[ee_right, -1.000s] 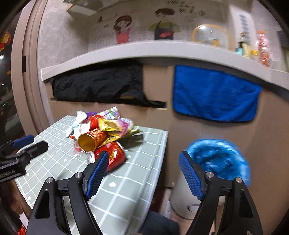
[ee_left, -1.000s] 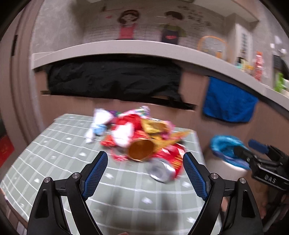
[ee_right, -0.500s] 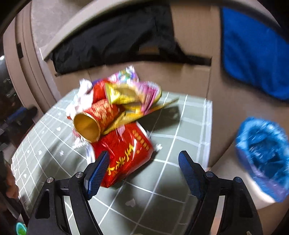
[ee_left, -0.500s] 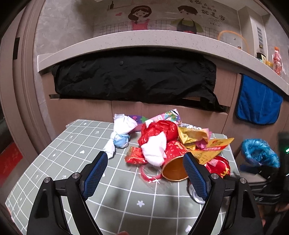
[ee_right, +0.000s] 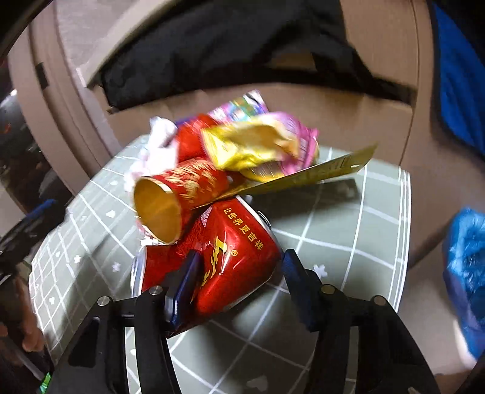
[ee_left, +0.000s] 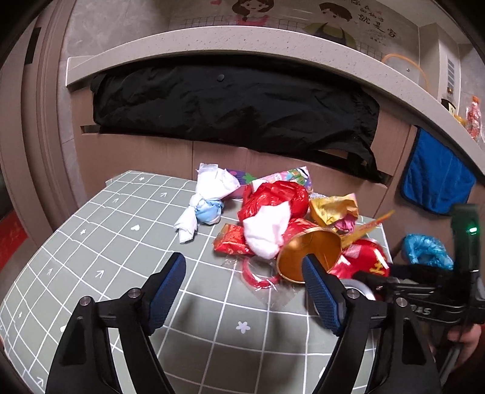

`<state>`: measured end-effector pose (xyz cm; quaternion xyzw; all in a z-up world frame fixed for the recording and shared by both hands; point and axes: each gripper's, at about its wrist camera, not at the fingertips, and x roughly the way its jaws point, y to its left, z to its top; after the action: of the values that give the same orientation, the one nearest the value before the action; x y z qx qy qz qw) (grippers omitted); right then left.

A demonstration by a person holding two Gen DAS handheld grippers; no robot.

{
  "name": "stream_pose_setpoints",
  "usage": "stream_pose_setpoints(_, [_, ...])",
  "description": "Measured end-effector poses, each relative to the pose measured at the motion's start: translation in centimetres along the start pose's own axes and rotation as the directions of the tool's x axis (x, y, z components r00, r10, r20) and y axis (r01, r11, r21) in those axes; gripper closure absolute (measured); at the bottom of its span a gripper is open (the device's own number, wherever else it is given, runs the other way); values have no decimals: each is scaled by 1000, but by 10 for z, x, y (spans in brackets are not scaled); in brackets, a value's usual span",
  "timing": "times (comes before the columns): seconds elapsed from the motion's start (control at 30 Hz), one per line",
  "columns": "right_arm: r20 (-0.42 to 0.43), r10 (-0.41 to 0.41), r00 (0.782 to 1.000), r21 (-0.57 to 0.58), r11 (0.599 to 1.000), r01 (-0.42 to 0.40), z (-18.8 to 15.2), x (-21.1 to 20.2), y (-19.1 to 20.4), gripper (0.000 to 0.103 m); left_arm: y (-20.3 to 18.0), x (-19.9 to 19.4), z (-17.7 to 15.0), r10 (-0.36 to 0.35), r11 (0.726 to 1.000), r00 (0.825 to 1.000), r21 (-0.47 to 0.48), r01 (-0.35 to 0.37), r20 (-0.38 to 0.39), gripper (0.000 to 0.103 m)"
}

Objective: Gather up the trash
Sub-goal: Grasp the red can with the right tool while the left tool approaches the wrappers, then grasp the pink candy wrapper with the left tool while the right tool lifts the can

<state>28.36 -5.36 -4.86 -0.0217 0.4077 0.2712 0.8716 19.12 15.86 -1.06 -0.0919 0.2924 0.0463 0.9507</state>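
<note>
Over table (ee_left: 91,248), right gripper (ee_right: 239,272) tilted down, straddling can (ee_right: 230,254)

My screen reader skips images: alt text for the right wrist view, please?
Right tongs, closing, straddle a crushed red can on the green grid table. Behind lie a gold-lined red cup and wrappers.

Probably a home: cartoon wall picture (ee_left: 251,9), stone ledge (ee_left: 242,36), hanging cloth (ee_left: 436,181).

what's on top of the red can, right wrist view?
A red-and-gold paper cup lies on its side across the red can, and a gold wrapper strip overhangs it. The can's far end, beneath them, is hidden.
</note>
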Motion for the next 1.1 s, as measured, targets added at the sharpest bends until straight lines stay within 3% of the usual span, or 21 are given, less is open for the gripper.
stream_pose_setpoints(0.1, [55, -22, 998, -30, 999, 23, 3, -25, 5, 51, -2, 2, 1, -24, 1000, 1000, -6, 24, -9, 28])
stream_pose_setpoints(0.27, [102, -25, 994, -34, 999, 28, 6, -59, 3, 52, -11, 16, 2, -123, 992, 990, -25, 122, -69, 34])
stream_pose_setpoints(0.5, [133, -70, 989, -28, 997, 74, -4, -82, -12, 52, -39, 30, -6, -200, 978, 969, 37, 207, -147, 43])
stream_pose_setpoints(0.83, [123, -105, 987, 20, 994, 103, -25, -101, -51, 52, -72, 28, 8, -242, 968, 963, 39, 248, -116, 43])
stream_pose_setpoints(1.1, [103, -117, 988, 94, 990, 108, -51, -108, -81, 52, -138, 66, 39, -287, 952, 949, 74, 298, -133, 43])
